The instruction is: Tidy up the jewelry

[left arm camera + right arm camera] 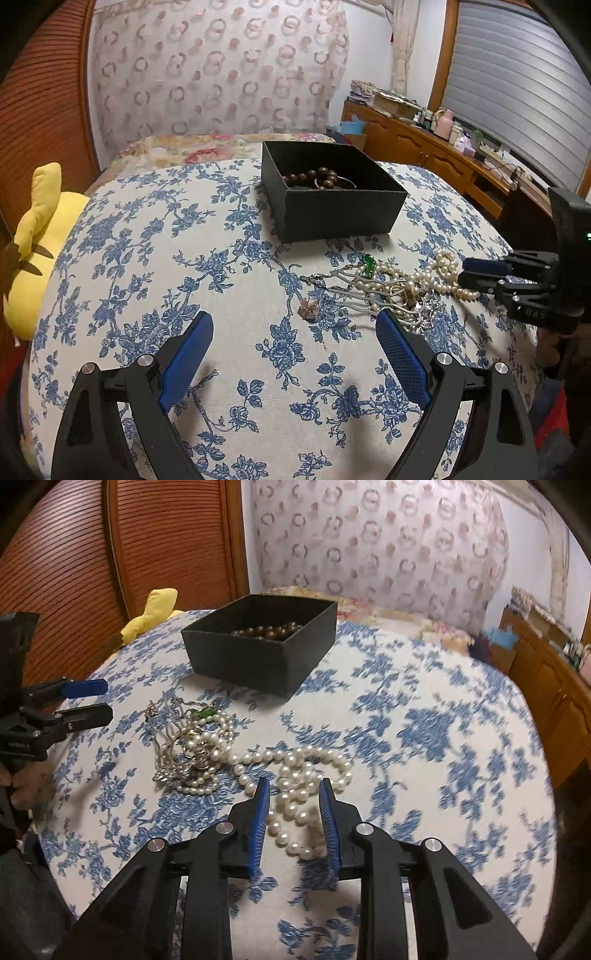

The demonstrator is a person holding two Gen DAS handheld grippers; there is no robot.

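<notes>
From the left wrist, the left tool (294,332) hangs spread and empty, while the tangled heap of pearl strands, silver chains and green stone (391,291) lies just in front of the open black cardboard box (332,206). From the right wrist, the right tool (291,788) stands partly spread astride a loop of the white pearl necklace (295,794) without pinching it; since that strand runs into the tangle nearer the box, lifting it could drag chains along or spill them.

Right tool (294,788) parted astride pearl necklace (295,797) on floral cloth (424,738), black box (260,642) beyond.

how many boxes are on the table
1. The black box stands open at the far side of the floral tablecloth, beyond the jewelry pile, with brown beads inside. Nothing visible suggests another.
</notes>
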